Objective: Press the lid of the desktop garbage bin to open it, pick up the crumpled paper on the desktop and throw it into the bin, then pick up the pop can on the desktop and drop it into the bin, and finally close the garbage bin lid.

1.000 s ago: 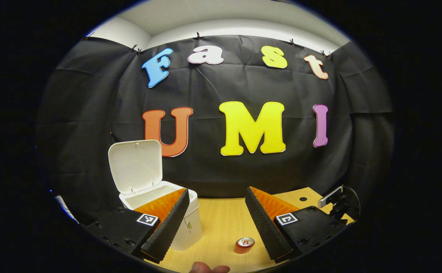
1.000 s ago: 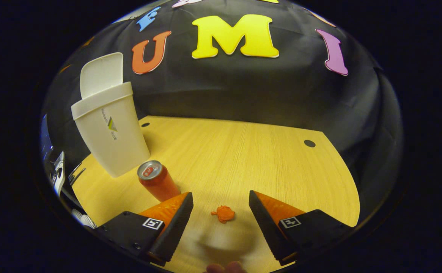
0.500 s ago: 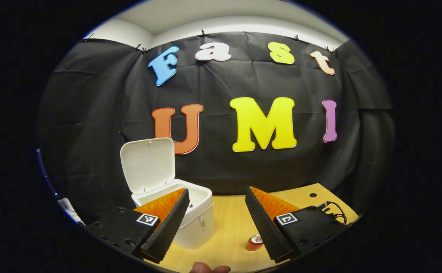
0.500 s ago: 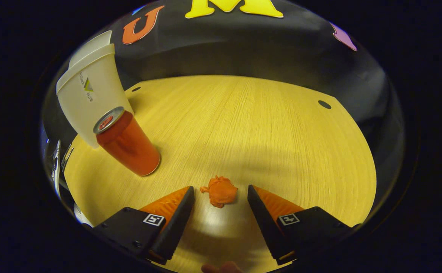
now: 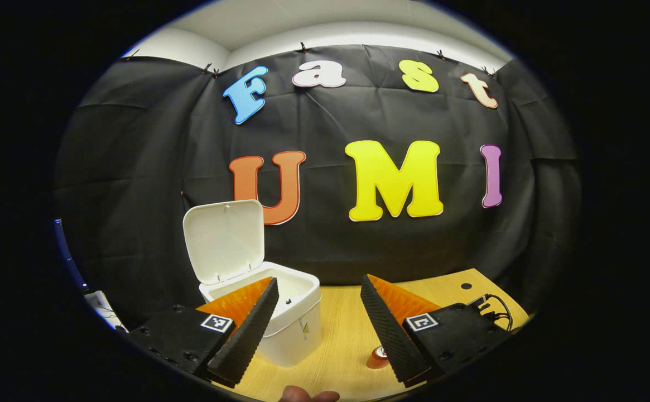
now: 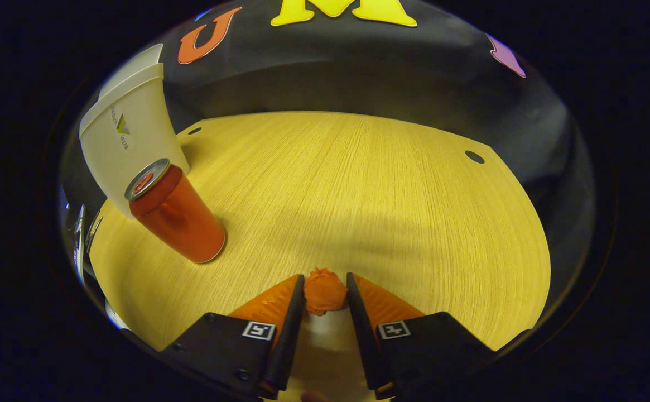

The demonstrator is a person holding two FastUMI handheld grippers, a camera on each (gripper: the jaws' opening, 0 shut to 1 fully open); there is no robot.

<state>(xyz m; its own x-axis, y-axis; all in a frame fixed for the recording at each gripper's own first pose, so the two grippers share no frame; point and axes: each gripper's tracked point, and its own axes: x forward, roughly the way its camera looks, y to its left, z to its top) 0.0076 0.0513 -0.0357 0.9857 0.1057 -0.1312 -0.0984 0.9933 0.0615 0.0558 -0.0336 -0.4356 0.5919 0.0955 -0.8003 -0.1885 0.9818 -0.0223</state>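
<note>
The crumpled paper (image 6: 323, 291), one small orange ball, is sitting on the tabletop (image 6: 369, 190) right between the fingers of the right gripper (image 6: 325, 296). Both fingers are pressing against its sides, so that gripper is clamped on the paper, reaching low over the wood and pointing down at it. A fingertip of the person's hand is peeking in at the bottom edge of the right gripper view.

Off to the left in that view, one pop can (image 6: 174, 215) is standing upright on the tabletop, just in front of the one white garbage bin (image 6: 129, 151), well apart from the paper.

Over in the left gripper view, the left gripper (image 5: 316, 312) is hovering level above the tabletop (image 5: 347, 340), its fingers spread wide apart and holding nothing. Beyond its left finger the garbage bin (image 5: 297, 329) is standing with its lid (image 5: 224, 240) swung up and open. The pop can (image 5: 378, 357) is poking out beside the right finger. A hand (image 5: 308, 395) is showing at the bottom edge.

The tabletop is pale wood with small dark holes (image 6: 474, 157), and black cloth is hanging behind it under a white ceiling strip (image 5: 358, 28).
</note>
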